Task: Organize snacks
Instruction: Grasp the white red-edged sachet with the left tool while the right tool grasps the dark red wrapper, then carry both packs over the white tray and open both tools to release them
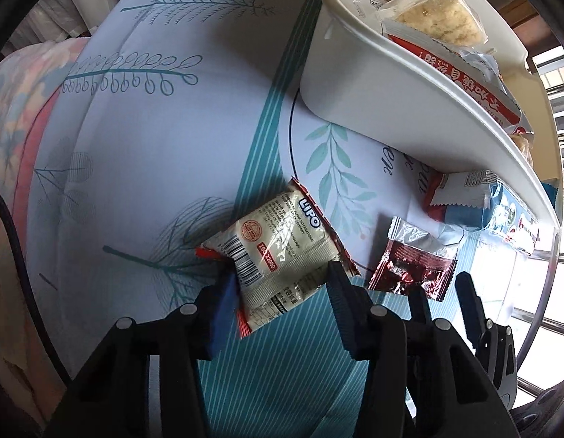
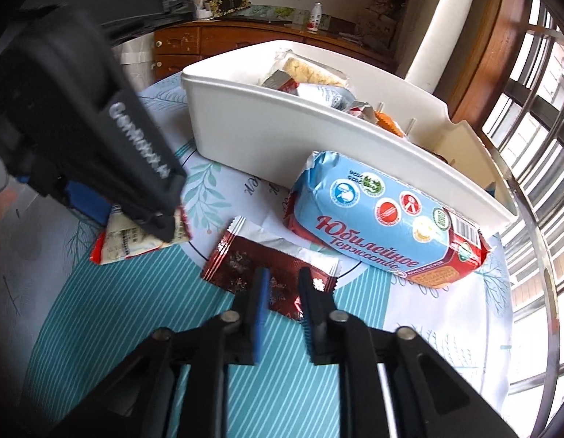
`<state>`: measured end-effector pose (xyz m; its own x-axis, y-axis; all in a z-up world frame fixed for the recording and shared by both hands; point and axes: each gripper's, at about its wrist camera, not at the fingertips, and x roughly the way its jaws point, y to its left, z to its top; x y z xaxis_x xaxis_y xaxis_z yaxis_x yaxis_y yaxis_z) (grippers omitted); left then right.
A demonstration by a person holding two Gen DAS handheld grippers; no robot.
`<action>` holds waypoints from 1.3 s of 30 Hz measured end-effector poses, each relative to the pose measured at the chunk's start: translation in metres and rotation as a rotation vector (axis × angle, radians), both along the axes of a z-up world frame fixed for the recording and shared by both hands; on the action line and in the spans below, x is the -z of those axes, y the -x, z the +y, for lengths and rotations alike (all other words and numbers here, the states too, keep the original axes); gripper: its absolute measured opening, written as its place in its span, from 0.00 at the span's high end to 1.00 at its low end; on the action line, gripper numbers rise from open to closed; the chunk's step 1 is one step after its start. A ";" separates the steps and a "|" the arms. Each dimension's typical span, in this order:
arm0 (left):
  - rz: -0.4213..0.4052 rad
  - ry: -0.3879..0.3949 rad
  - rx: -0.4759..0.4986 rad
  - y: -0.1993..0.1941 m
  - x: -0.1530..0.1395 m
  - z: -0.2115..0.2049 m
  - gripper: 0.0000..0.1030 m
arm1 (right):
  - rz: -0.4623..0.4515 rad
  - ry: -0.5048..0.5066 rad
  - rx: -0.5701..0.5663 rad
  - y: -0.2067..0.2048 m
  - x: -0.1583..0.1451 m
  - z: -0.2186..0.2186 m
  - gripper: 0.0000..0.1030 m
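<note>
Leaf-printed cloth [image 1: 165, 153] covered the table, with open room to the left and a white plastic bin [image 1: 373, 109] of wrapped snacks blocking the far right. Three packets lay loose: one cream Lipo pouch [image 1: 278, 252], one glossy dark-red foil sachet [image 2: 260, 266], one blue-and-red biscuit pack [image 2: 384, 230] against the bin. Left gripper [image 1: 278, 277] pinched the pouch; right gripper [image 2: 283, 284], jaws narrowly parted, straddled the sachet's near edge, contact unclear.

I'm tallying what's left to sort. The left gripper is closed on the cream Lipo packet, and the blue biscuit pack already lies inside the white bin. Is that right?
Not quite. The blue biscuit pack is not in the white bin; it lies on the tablecloth just in front of the bin's wall, as the right wrist view shows. The rest holds: the left gripper is closed on the cream Lipo packet.
</note>
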<state>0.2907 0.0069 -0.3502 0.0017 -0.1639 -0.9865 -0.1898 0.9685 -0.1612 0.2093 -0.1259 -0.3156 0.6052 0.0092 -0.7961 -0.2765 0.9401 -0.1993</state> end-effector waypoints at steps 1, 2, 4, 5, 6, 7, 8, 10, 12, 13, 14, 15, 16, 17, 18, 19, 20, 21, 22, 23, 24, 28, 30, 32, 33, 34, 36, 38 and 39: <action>-0.002 0.001 -0.005 0.004 -0.001 0.005 0.54 | 0.001 0.001 0.006 -0.001 0.000 0.000 0.59; -0.006 0.001 -0.006 0.006 -0.003 0.007 0.54 | 0.003 -0.001 0.012 0.000 0.000 0.001 0.56; -0.016 0.002 -0.006 0.031 -0.004 0.012 0.54 | 0.007 -0.005 0.025 -0.001 0.000 0.001 0.49; -0.021 0.002 -0.003 0.033 -0.006 0.014 0.54 | 0.014 -0.005 0.031 -0.002 0.000 0.001 0.48; -0.025 0.002 -0.001 0.037 -0.007 0.016 0.54 | 0.020 -0.006 0.038 -0.001 0.001 0.002 0.46; -0.029 0.003 0.002 0.039 -0.008 0.015 0.54 | 0.028 -0.007 0.047 -0.003 0.002 0.002 0.41; -0.030 0.004 0.003 0.038 -0.008 0.010 0.54 | 0.033 -0.005 0.059 -0.005 0.003 0.002 0.39; -0.026 0.013 0.001 0.040 -0.009 0.010 0.54 | 0.033 -0.006 0.087 -0.008 0.005 0.001 0.37; -0.031 0.021 -0.003 0.041 -0.011 0.009 0.54 | 0.043 -0.025 0.112 -0.012 0.007 0.000 0.36; -0.035 0.024 -0.002 0.045 -0.013 0.011 0.54 | 0.051 -0.039 0.123 -0.014 0.008 0.000 0.36; -0.039 0.027 -0.001 0.048 -0.013 0.013 0.54 | 0.059 -0.051 0.133 -0.015 0.009 -0.001 0.35; -0.042 0.028 0.000 0.051 -0.014 0.014 0.54 | 0.067 -0.060 0.144 -0.017 0.011 -0.002 0.35; -0.043 0.031 -0.002 0.055 -0.019 0.019 0.54 | 0.072 -0.068 0.155 -0.018 0.013 -0.003 0.35; -0.043 0.035 -0.004 0.053 -0.020 0.020 0.54 | 0.076 -0.074 0.166 -0.019 0.014 -0.004 0.34; -0.043 0.037 -0.007 0.046 -0.021 0.022 0.54 | 0.075 -0.080 0.175 -0.018 0.015 -0.003 0.34; -0.045 0.037 -0.012 0.046 -0.022 0.024 0.54 | 0.072 -0.083 0.184 -0.019 0.015 -0.003 0.34; -0.045 0.035 -0.013 0.045 -0.023 0.026 0.54 | 0.064 -0.081 0.190 -0.019 0.015 -0.003 0.34; -0.046 0.034 -0.016 0.047 -0.024 0.028 0.54 | 0.057 -0.078 0.194 -0.019 0.016 -0.002 0.34; -0.047 0.034 -0.018 0.045 -0.025 0.032 0.54 | 0.054 -0.077 0.196 -0.019 0.016 -0.002 0.34; -0.048 0.034 -0.019 0.044 -0.027 0.035 0.54 | 0.054 -0.083 0.195 -0.019 0.017 -0.001 0.34; -0.049 0.033 -0.020 0.038 -0.033 0.038 0.54 | 0.057 -0.090 0.195 -0.019 0.017 -0.001 0.34; -0.064 0.029 -0.022 0.033 -0.038 0.033 0.54 | 0.072 -0.114 0.207 -0.022 0.017 -0.003 0.34; -0.073 0.022 -0.027 0.032 -0.040 0.033 0.54 | 0.079 -0.122 0.207 -0.023 0.017 -0.004 0.37; -0.080 0.013 -0.022 0.032 -0.043 0.030 0.54 | 0.088 -0.134 0.202 -0.023 0.017 -0.005 0.40; -0.085 0.004 -0.018 0.032 -0.044 0.028 0.54 | 0.094 -0.143 0.195 -0.023 0.017 -0.007 0.46; -0.091 -0.005 -0.014 0.031 -0.046 0.025 0.54 | 0.092 -0.149 0.190 -0.022 0.016 -0.008 0.50; -0.098 -0.014 -0.015 0.031 -0.050 0.021 0.54 | 0.092 -0.154 0.182 -0.020 0.016 -0.009 0.54; -0.119 -0.031 -0.017 0.028 -0.055 0.017 0.54 | 0.095 -0.164 0.167 -0.018 0.015 -0.011 0.58; -0.134 -0.041 -0.018 0.027 -0.058 0.015 0.54 | 0.096 -0.166 0.159 -0.017 0.015 -0.011 0.59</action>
<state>0.2635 0.0223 -0.2922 0.1362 -0.1224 -0.9831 -0.1871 0.9713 -0.1469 0.2266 -0.1369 -0.3302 0.5309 0.0555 -0.8456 -0.1332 0.9909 -0.0186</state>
